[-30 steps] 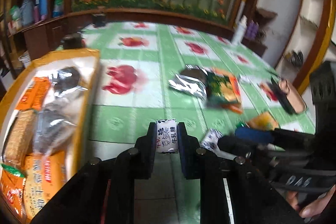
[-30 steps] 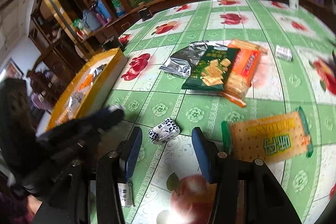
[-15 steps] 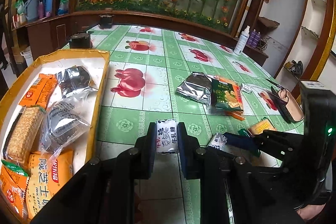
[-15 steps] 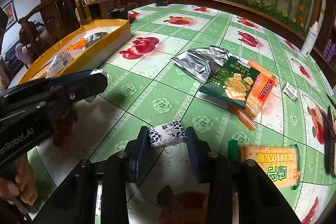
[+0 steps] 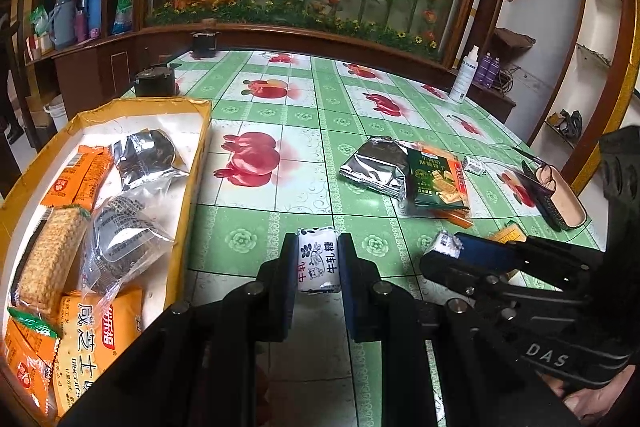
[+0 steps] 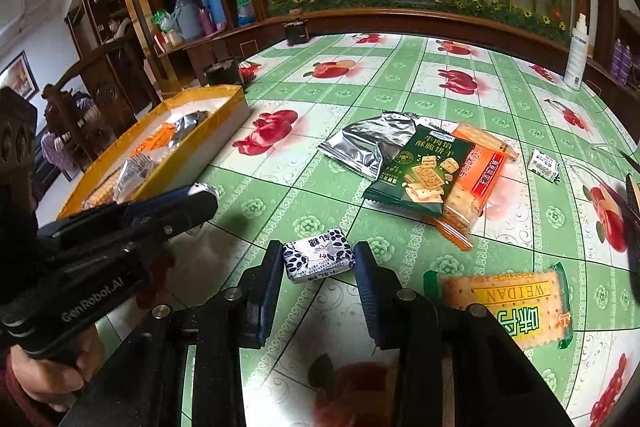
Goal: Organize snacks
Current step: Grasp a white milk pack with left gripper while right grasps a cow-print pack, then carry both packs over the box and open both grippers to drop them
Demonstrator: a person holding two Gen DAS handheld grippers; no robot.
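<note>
So the table, spread with a green cloth printed with red fruit, is taking up most of the room, running far toward a glass-fronted panel of painted flowers. At its near left a long yellow-rimmed tray is sitting, and it is already holding orange packets, cracker packs and silvery bags. Out in the middle of the table a loose pile is lying: a silver foil bag, a dark green cracker bag overlapping it, and an orange cracker sleeve tucked under the green one. Near the right side a yellow biscuit pack with green ends is lying flat, apart from the pile. A small white sachet is resting further right, on its own.

The left tool is clenching a small white nougat candy, its pads pressing both sides, just beside the tray's near right edge. The right tool is hanging over the table to the right of it, and its jaws have just been closing; a black-and-white wrapped candy is sitting between them, both pads touching its ends, so it is grasping that piece. A hand is gripping the left tool's handle at the near left.
</note>
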